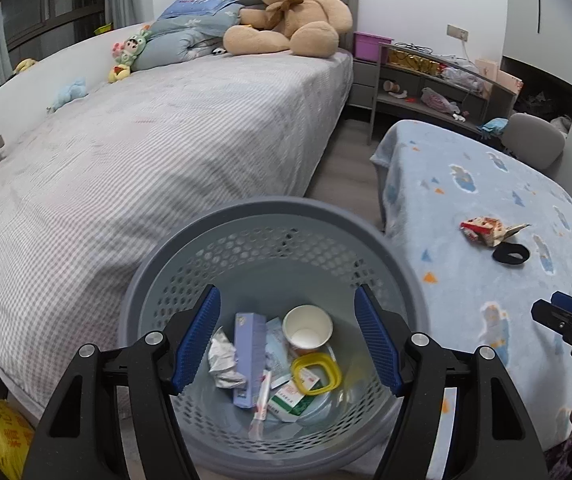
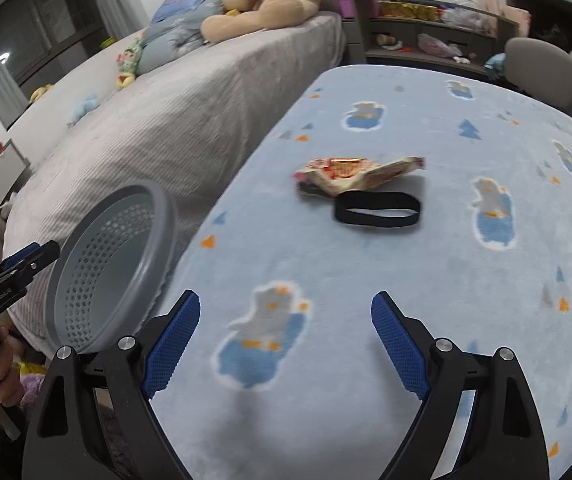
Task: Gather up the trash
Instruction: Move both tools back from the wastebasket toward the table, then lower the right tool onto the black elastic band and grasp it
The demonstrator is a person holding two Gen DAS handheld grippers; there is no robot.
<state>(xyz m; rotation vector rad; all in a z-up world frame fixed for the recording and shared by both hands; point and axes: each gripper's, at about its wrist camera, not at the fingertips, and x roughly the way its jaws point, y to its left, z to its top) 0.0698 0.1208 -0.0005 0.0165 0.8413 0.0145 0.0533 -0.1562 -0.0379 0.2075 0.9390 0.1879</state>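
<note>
Right wrist view is showing the right gripper [image 2: 286,340] hanging spread and empty over the blue blanket [image 2: 426,280], the crumpled snack wrapper [image 2: 350,174] lying ahead, touching a black band [image 2: 378,209]. It is looking light, thin and crinkly (pinch a raised fold). The left gripper [image 1: 286,336], likewise spread and empty, is hovering above the grey basket [image 1: 273,212].

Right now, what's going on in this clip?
A person with a gripper in each hand is clearing trash in a bedroom. The left gripper hangs open and empty over a grey perforated basket that already holds a paper cup, a box and wrappers. The right gripper, also open and empty, is over the blue blanket, pointed toward a crumpled snack wrapper lying beside a black band. Neither of those is picked up yet.
</note>
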